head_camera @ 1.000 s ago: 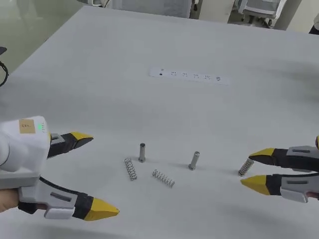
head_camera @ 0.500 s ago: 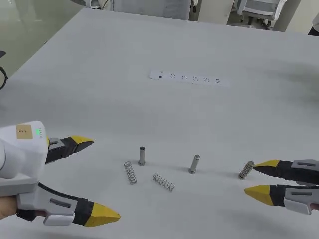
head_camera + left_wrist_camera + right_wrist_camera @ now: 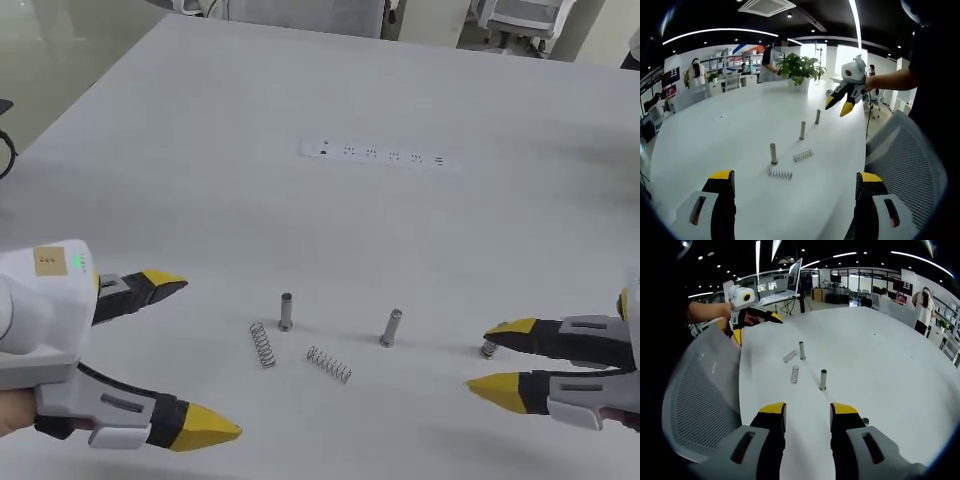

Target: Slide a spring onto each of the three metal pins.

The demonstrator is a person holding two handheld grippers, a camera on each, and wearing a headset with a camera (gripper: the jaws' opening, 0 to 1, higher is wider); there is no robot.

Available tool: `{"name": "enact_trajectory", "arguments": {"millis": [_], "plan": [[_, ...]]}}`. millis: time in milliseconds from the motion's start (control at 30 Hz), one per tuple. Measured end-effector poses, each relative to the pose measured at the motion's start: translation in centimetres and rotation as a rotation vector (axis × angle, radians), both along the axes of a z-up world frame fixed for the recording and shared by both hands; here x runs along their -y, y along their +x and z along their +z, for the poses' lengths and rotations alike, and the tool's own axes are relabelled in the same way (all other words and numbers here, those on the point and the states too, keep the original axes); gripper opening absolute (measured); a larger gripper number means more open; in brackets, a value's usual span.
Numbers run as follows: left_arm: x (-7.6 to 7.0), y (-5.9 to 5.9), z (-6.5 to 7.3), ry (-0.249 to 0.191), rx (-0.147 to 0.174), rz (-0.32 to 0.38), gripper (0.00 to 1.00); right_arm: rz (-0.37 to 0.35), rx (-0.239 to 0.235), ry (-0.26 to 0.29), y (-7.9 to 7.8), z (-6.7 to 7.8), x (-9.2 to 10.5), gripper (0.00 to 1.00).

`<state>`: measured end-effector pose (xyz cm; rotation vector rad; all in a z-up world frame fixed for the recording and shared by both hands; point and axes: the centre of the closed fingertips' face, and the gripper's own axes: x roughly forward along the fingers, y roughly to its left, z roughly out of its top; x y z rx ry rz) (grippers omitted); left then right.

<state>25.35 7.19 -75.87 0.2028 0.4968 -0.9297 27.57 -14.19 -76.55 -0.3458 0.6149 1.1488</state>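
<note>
- On the pale grey worktable point(image 3: 150, 180), near the front edge, a short upright steel pin point(image 3: 286, 310) stands on the left and a second bare pin point(image 3: 391, 327) in the middle. A third pin point(image 3: 489, 348) peeks out just behind the top jaw of the yellow-tipped right gripper point(image 3: 492, 357), too hidden to say if it's got a spring on.
- Two thin wire coil springs lie flat: one spring point(image 3: 262, 343) just beside the left pin, the other spring point(image 3: 328, 362) between the two bare pins.
- The matching left gripper point(image 3: 190, 357) gapes wide with nothing in it. The right one is parted less, also empty.
- Handling guess: the springs look featherlight, squishy lengthwise and keen to roll, so I'd pinch gently across the coils near mid-length, leaving one end free for the pin.
- Writing: the flat white power strip point(image 3: 380, 154) has tiny marks, unreadable. The tan sticker point(image 3: 48, 262) on the left gripper's white housing is no better.
</note>
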Motion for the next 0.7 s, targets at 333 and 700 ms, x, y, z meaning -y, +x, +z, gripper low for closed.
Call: {"name": "enact_trajectory", "arguments": {"millis": [333,700], "plan": [[0.0,-0.1,-0.2,0.002,-0.003,0.001,0.98,0.09,0.007,-0.023,-0.2,0.0,-3.3,0.32],[-0.3,-0.1,-0.4,0.004,-0.005,0.006,0.98,0.219,0.038,-0.075,-0.3,-0.8,-8.7,0.32]]}}
